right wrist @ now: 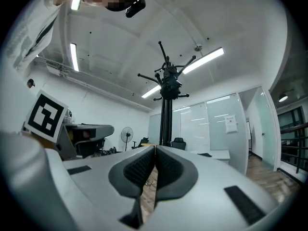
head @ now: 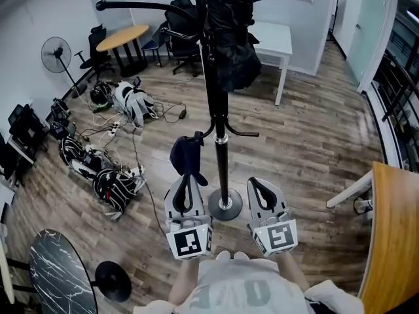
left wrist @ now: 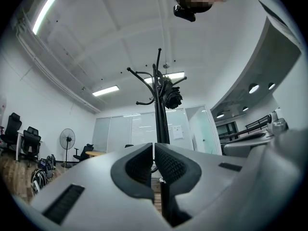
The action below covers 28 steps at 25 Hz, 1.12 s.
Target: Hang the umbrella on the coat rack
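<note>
The black coat rack stands straight ahead of me on a round base. A black folded umbrella hangs from its upper arms, and it shows as a dark bundle high on the pole in the left gripper view and the right gripper view. A dark blue cloth item hangs on a low hook. My left gripper sits low, left of the pole, shut and empty. My right gripper sits right of the pole, also shut with nothing between its pads.
Bags, helmets and cables litter the floor at left, near a standing fan. A round wooden table and office chairs stand at the back, beside a white table. A wooden tabletop is at my right, a dark marble one at my left.
</note>
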Each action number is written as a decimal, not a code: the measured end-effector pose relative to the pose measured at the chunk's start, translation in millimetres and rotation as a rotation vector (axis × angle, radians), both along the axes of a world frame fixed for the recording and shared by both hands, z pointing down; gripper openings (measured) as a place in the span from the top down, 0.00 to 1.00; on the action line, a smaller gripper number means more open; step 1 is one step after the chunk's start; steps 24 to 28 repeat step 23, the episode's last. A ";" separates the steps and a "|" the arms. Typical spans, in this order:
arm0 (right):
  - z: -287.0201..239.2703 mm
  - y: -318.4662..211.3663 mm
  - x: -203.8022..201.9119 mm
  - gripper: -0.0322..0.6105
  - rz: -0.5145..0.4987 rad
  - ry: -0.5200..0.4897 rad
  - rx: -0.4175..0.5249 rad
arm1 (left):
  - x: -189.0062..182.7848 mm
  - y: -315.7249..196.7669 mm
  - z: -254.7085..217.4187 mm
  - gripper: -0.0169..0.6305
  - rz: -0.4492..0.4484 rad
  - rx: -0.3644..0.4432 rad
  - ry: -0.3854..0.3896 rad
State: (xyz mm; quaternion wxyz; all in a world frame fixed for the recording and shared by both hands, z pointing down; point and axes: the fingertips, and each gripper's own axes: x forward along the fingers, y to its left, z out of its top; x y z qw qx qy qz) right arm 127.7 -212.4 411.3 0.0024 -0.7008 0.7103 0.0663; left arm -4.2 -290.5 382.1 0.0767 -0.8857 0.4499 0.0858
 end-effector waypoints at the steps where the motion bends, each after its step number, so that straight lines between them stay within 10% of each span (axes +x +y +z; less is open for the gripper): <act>1: -0.1 -0.4 -1.1 0.90 -0.003 0.001 -0.001 | 0.6 -0.3 -0.1 0.92 0.001 -0.002 -0.001; 28: 4.3 6.8 -2.0 0.90 -0.003 -0.033 -0.029 | -3.6 2.5 0.7 0.92 0.009 -0.021 -0.009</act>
